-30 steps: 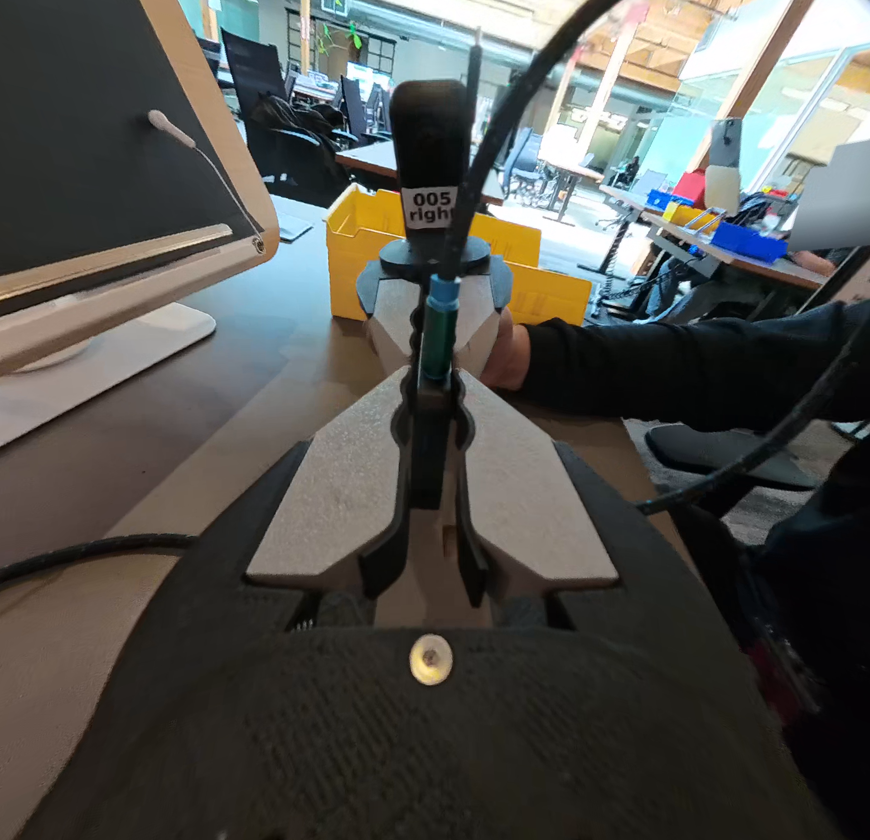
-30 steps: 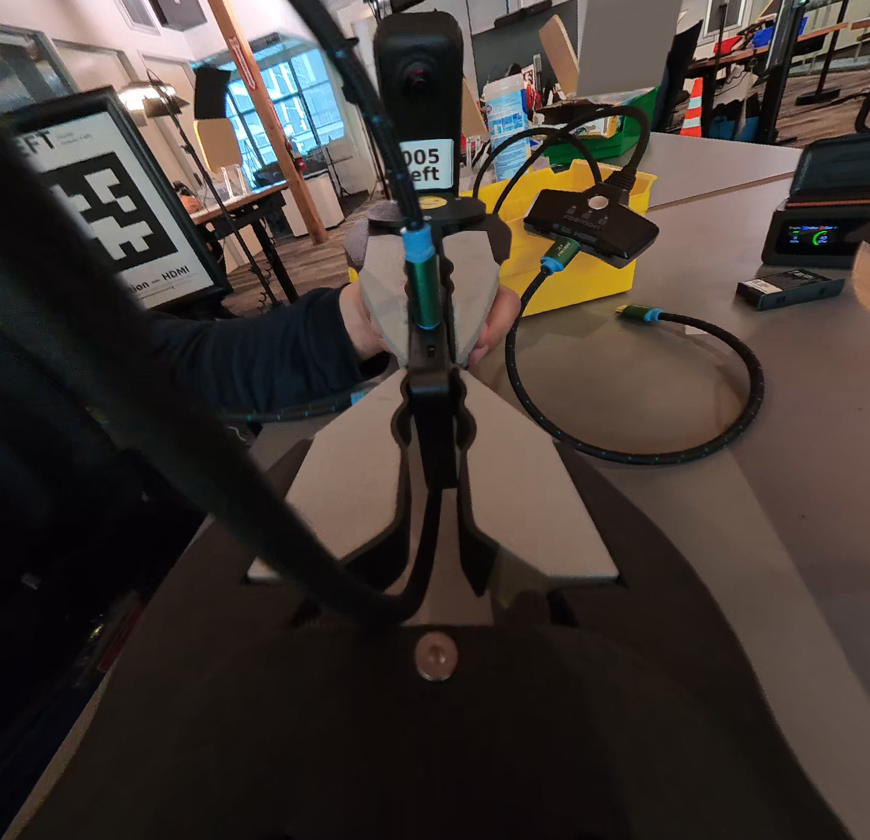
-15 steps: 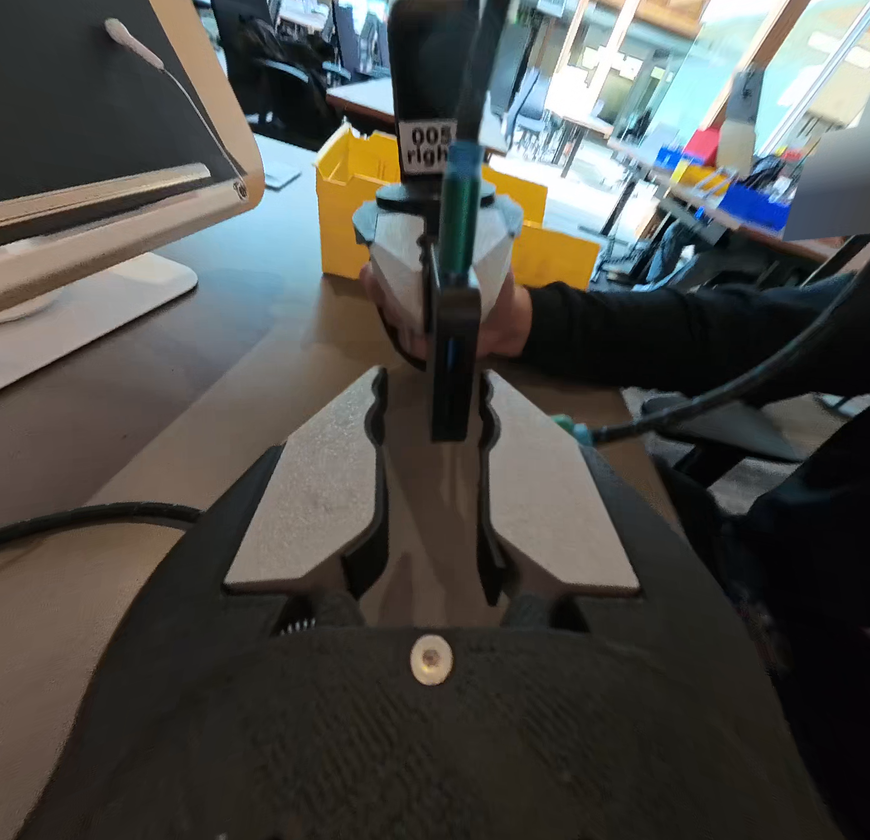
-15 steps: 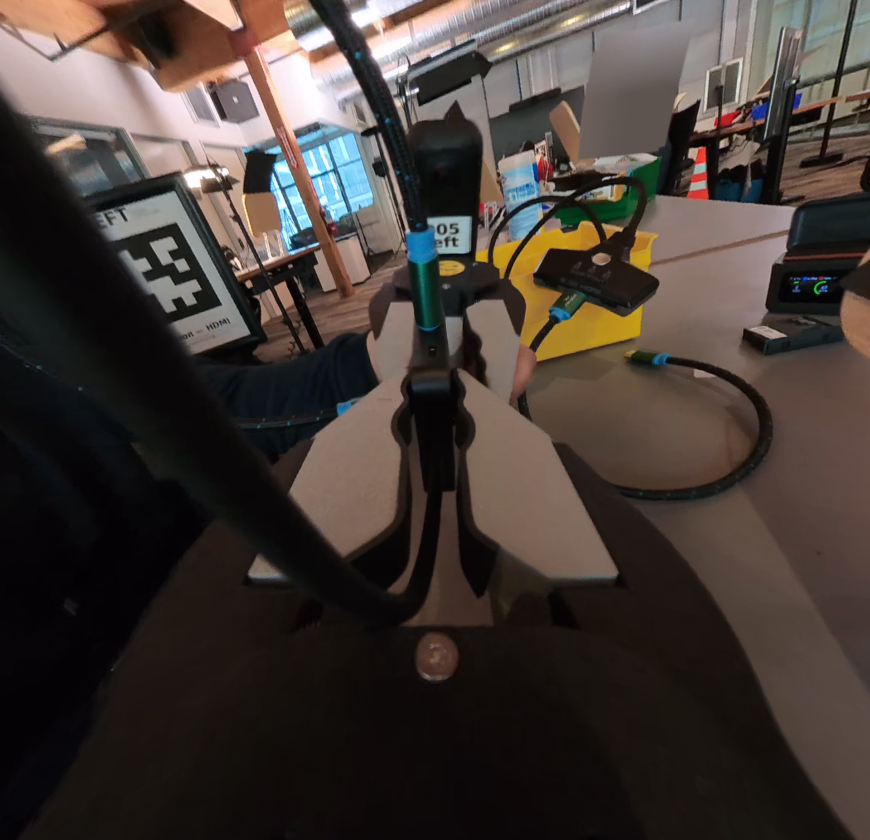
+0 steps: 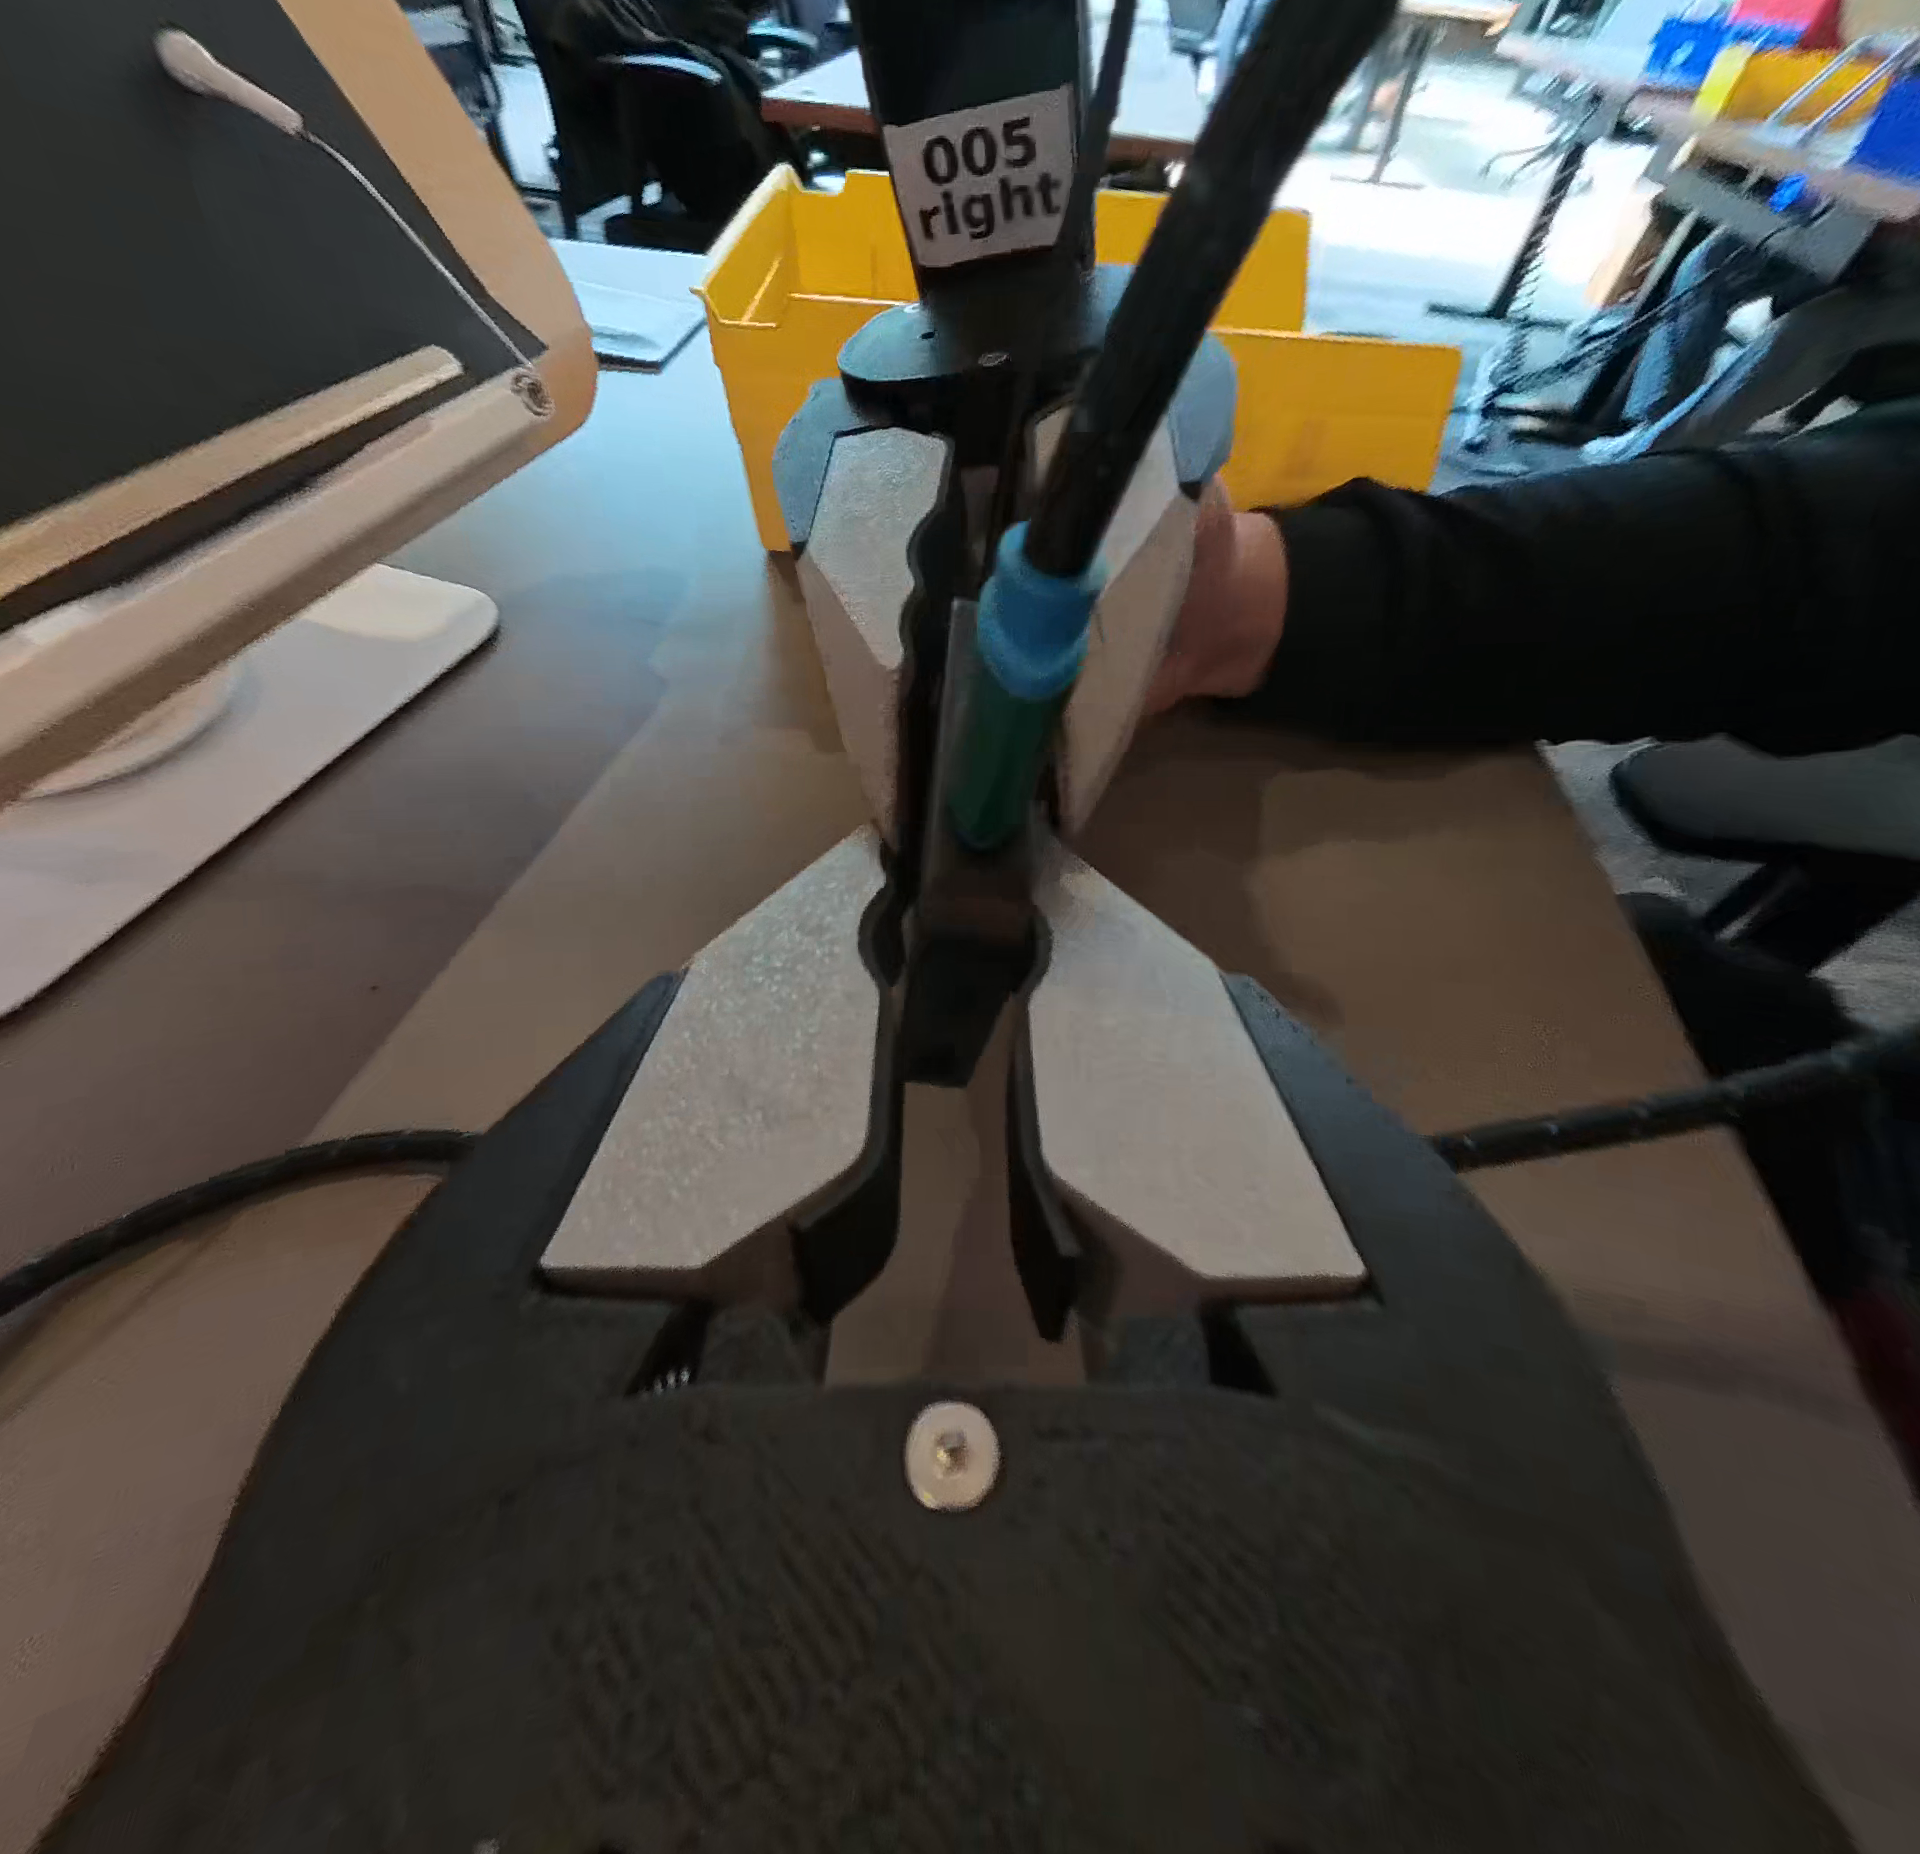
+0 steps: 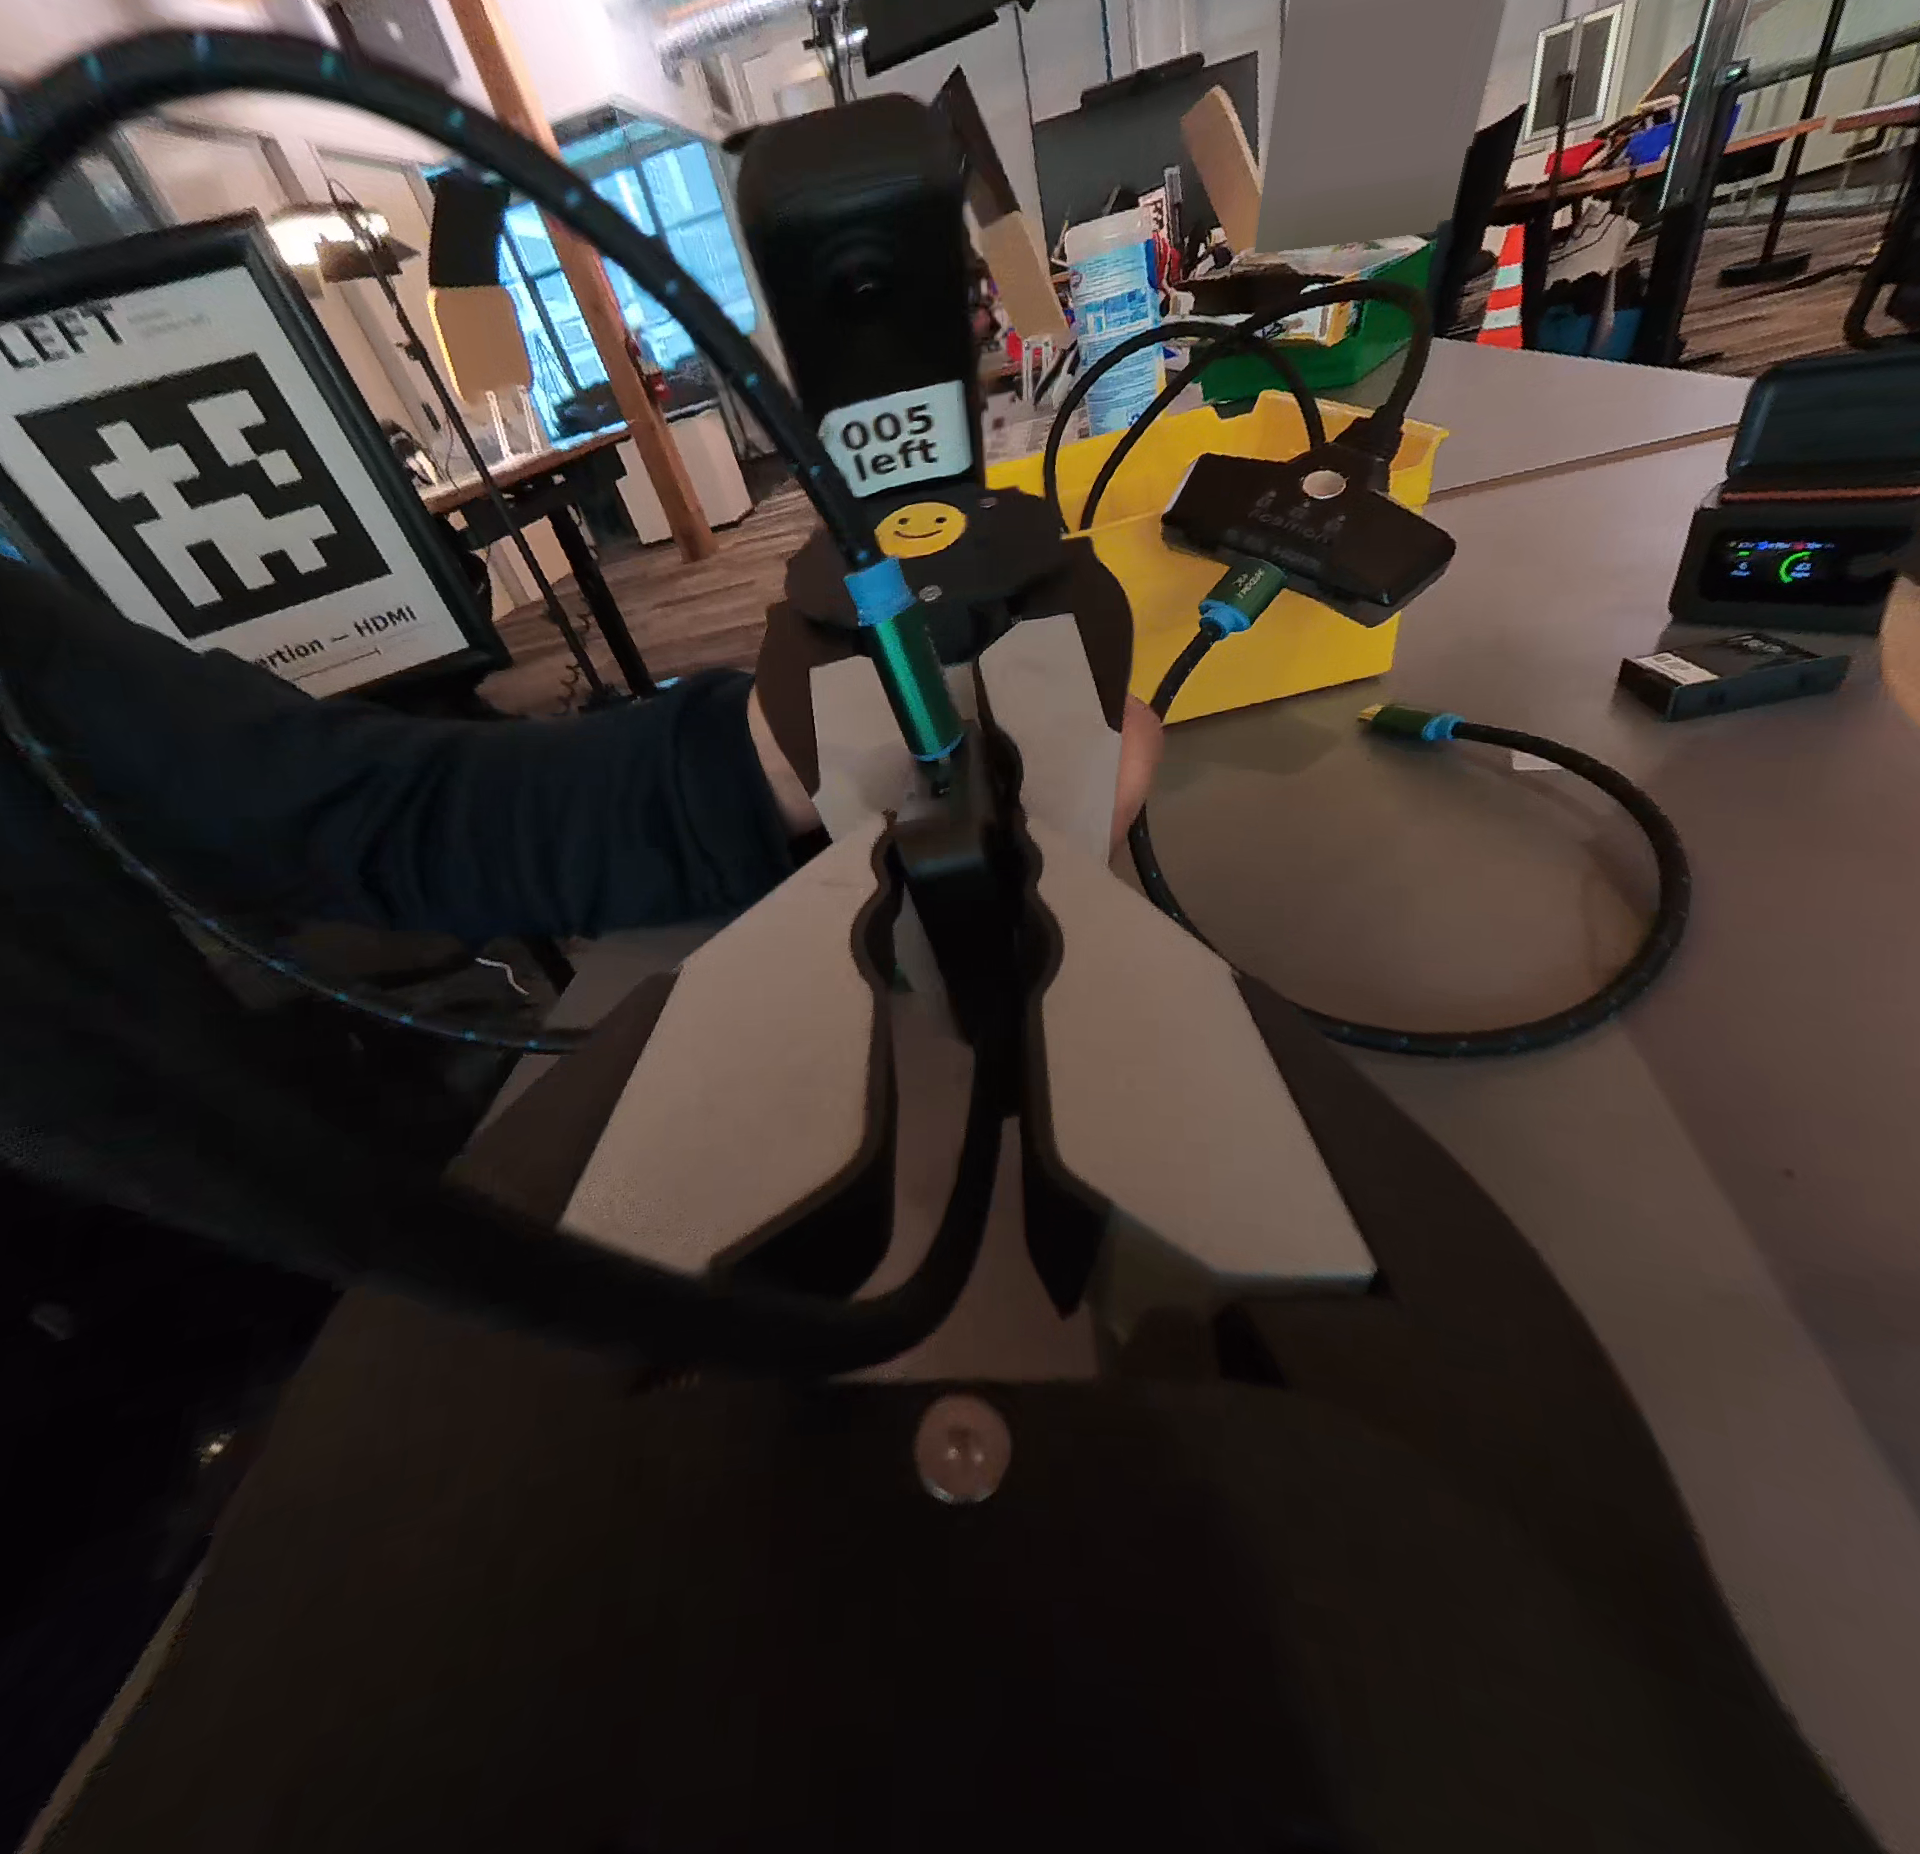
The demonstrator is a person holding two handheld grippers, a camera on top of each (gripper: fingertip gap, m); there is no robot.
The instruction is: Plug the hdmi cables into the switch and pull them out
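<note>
A thin black switch block [image 5: 956, 994] is held edge-on between the two grippers, which face each other tip to tip. My left gripper [image 5: 966, 869] is shut on its near end. My right gripper [image 6: 961, 854] is shut on the block [image 6: 951, 921] from the other side. A green HDMI plug with a blue collar [image 5: 992, 734] is seated in the block's top and leans right; it also shows in the right wrist view [image 6: 909, 682]. Its black braided cable [image 6: 623, 235] loops up and to the left. A second black switch [image 6: 1309, 537] lies on a yellow bin with a green plug [image 6: 1242, 594] in it.
A loose green plug [image 6: 1403, 724] and its cable loop [image 6: 1621, 931] lie on the grey table to the right. The yellow bin [image 5: 1340, 412] stands behind the grippers. A monitor [image 5: 208, 298] is at the left. A framed marker sign [image 6: 208, 495], a screen device [image 6: 1787, 557] and a small black box [image 6: 1725, 677] stand around. The grippers are tip to tip, or close to it. Both grippers' tips are roughly 25 cm from the monitor [image 5: 208, 298].
My left gripper's jaws were apart half a second ago and have shut on the block again. The green plug now leans right and the cable loop has swung left.
</note>
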